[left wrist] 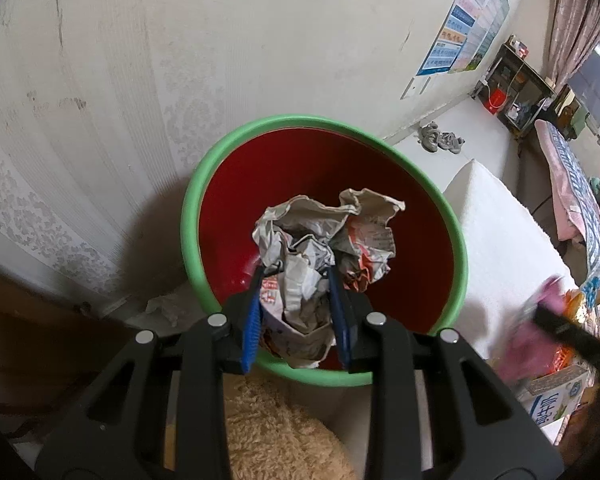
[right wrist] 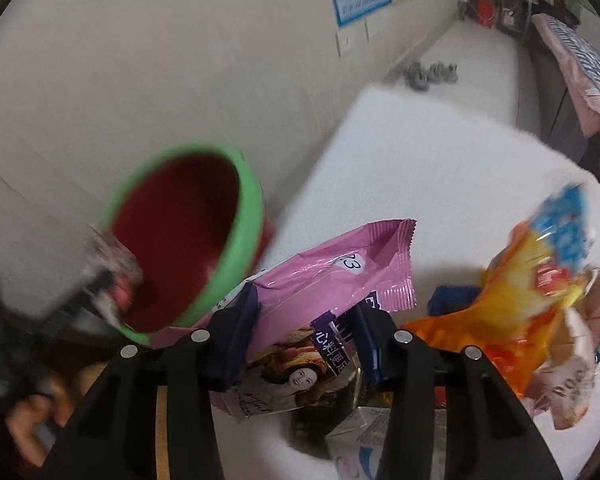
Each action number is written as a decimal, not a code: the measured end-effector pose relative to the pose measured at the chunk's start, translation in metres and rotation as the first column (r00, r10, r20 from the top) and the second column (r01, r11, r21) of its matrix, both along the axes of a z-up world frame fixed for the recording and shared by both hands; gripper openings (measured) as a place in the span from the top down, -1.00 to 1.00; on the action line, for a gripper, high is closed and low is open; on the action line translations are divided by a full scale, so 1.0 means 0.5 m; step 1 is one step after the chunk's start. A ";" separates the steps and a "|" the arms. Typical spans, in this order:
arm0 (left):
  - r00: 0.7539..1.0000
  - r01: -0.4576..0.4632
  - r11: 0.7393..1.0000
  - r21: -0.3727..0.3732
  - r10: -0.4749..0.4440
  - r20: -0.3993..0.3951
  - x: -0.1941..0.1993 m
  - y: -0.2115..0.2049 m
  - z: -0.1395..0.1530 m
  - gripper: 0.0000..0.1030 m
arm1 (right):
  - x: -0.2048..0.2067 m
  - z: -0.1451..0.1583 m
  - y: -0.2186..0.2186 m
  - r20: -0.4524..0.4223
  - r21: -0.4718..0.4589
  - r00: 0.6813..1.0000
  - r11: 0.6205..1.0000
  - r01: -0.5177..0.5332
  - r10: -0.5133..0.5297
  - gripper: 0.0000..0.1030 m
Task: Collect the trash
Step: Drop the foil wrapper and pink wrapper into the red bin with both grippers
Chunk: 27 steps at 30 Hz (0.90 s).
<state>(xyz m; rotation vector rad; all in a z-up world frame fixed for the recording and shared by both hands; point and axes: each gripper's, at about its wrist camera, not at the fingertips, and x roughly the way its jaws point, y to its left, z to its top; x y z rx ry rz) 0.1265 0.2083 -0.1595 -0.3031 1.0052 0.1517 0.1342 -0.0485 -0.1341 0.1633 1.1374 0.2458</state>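
Observation:
My left gripper (left wrist: 298, 270) is shut on a crumpled wad of printed paper (left wrist: 324, 240) and holds it over the mouth of a red bin with a green rim (left wrist: 204, 184). My right gripper (right wrist: 304, 300) is shut on a pink snack wrapper (right wrist: 332, 276) and holds it above the white table, just right of the bin (right wrist: 244, 216). The right gripper with its pink wrapper shows blurred at the right of the left wrist view (left wrist: 540, 320). An orange and blue snack bag (right wrist: 540, 280) lies on the table to the right.
The white table (right wrist: 420, 152) runs beside the bin. A small carton (right wrist: 360, 440) lies under the right gripper, and it also shows in the left wrist view (left wrist: 556, 396). A tan plush thing (left wrist: 276, 436) is below the left gripper. Shoes (left wrist: 440, 138) lie by the wall.

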 end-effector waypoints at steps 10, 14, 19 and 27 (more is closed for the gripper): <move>1.000 -0.008 1.000 0.000 0.008 -0.005 -0.002 0.000 -0.003 0.44 | 0.057 0.127 0.131 0.257 -0.043 0.958 0.991 -0.124 0.131 0.11; 1.000 -0.022 1.000 -0.002 0.022 -0.017 -0.001 0.005 -0.007 0.38 | 0.069 0.117 0.183 0.295 -0.115 0.938 0.981 -0.156 0.184 -0.04; 0.999 -0.035 0.999 -0.026 0.034 -0.020 -0.002 0.012 -0.010 -0.31 | 0.062 0.108 0.189 0.306 -0.089 0.934 0.983 -0.163 0.182 -0.44; 1.000 -0.024 0.999 -0.033 0.024 -0.018 -0.002 0.006 -0.009 -0.51 | 0.004 0.128 0.067 0.292 -0.018 0.953 0.997 -0.078 0.080 -0.50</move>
